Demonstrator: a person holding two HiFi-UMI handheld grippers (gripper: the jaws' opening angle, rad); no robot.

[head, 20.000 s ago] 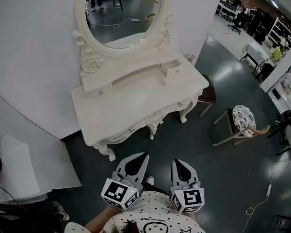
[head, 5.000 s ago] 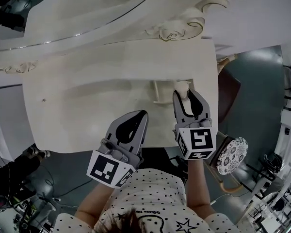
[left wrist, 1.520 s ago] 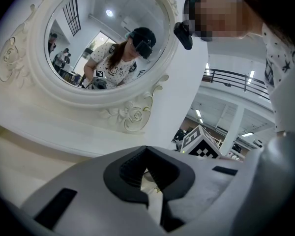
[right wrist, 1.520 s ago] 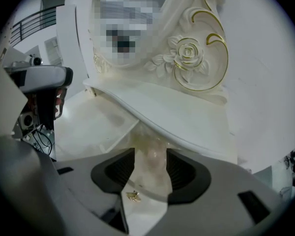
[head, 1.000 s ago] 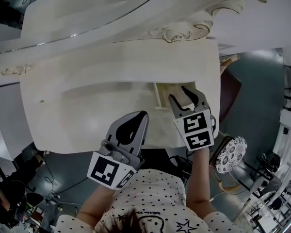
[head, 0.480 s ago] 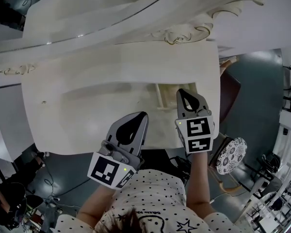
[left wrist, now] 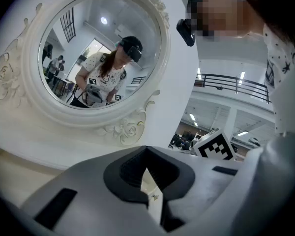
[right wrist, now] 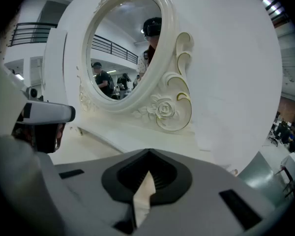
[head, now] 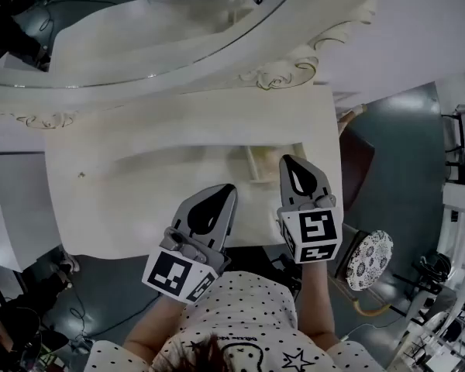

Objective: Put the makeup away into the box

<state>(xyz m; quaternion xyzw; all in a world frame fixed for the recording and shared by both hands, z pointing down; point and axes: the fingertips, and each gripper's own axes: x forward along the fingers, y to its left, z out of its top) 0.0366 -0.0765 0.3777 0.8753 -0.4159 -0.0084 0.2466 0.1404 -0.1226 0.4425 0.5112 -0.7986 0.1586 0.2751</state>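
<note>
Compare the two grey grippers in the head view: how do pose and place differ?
The grey left gripper leans rightward; the right gripper points straight up the picture. The left gripper sits nearer the white dressing table's front edge; the right gripper reaches further in. Both shut, empty.

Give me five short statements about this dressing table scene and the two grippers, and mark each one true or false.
1. The left gripper and the right gripper both reach over the front edge of the dressing table. True.
2. The right gripper's fingers stand wide apart. False: they are closed together with nothing between them.
3. The mirror is rectangular. False: it is oval, in a carved frame.
4. A chair with a patterned seat stands on the floor to the right of the dressing table. True.
5. The left gripper holds a lipstick. False: its fingers are shut on nothing.
</note>
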